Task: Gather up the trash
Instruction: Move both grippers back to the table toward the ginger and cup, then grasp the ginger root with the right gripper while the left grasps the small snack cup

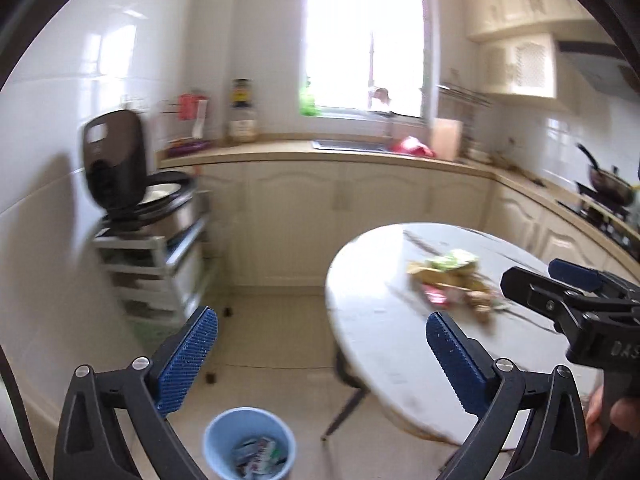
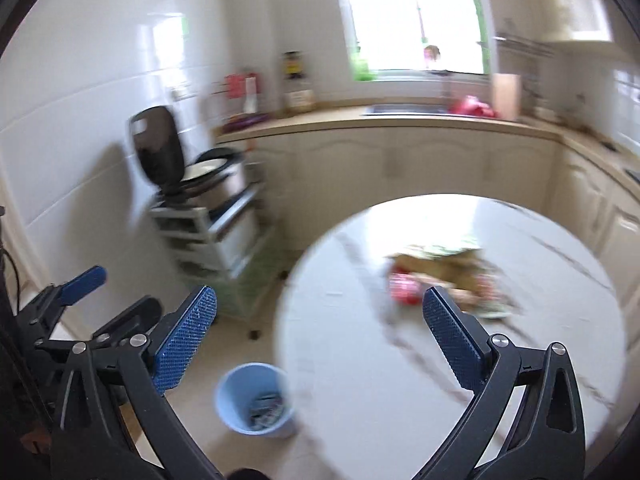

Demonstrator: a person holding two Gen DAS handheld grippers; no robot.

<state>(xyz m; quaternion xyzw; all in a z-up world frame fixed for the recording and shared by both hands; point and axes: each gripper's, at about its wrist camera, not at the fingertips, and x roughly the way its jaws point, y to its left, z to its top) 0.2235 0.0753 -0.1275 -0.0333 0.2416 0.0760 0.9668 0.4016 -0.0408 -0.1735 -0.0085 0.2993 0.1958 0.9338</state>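
Note:
A light blue bin (image 1: 250, 444) stands on the floor beside the round white table (image 1: 372, 320), with crumpled wrappers inside it. In the right wrist view the bin (image 2: 256, 400) sits at the table's (image 2: 360, 360) near left edge. A blurred pile of trash (image 1: 452, 280), green, yellow and red scraps, lies on the tabletop; the right wrist view shows that pile (image 2: 440, 276) too. My left gripper (image 1: 322, 350) is open and empty, high above the bin. My right gripper (image 2: 320, 334) is open and empty over the table edge. In the left wrist view the right gripper (image 1: 560, 284) comes in from the right.
A rice cooker (image 1: 132, 184) with its lid up sits on a white drawer cart (image 1: 160, 268) at the left wall. Cream cabinets and a counter with a sink (image 1: 348, 146) run along the back. A wok (image 1: 608, 188) sits on the stove at right. Tiled floor lies between cart and table.

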